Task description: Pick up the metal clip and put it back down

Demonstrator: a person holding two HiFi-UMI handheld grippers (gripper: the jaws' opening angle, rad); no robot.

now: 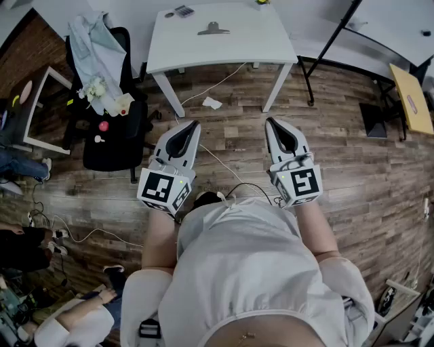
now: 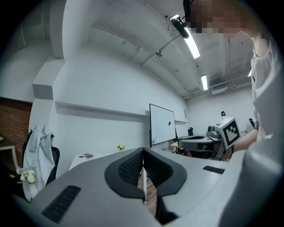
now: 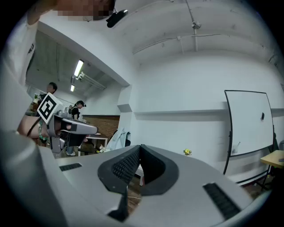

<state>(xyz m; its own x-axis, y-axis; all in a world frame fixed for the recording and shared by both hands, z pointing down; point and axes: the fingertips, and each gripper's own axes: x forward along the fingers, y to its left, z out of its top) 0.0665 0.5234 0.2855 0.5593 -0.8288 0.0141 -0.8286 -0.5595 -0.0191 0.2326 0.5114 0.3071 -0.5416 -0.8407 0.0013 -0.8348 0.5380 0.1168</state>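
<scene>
Lying on the white table (image 1: pixel 258 41) at the top of the head view, the metal clip (image 1: pixel 213 29) is found near the middle of the tabletop, toward its far half, with a small dark keypad-like item (image 1: pixel 184 11) just beyond it at the far edge. Its long, wide edge is laid across the view from left to right, with a short tab pointing away from the person.

Both grippers are held low over the wooden floor (image 1: pixel 352 169), well apart from the table and short of its near edge, with their tips aimed forward at it. The left gripper (image 1: pixel 192 125) is seen with its jaws brought fully together, pad against pad, and nothing is caught between them. The right gripper (image 1: pixel 270 122) is likewise closed completely and is empty.

The clip is placed straight ahead of the fingers and between the two lines along which the grippers point, though a little closer to the left gripper's line than to the right's. Neither gripper is judged to be within reach. A forward approach is called for, and the jaws must be parted before the clip's narrow dimension can be spanned. In the two gripper views the clip itself cannot be made out.
</scene>
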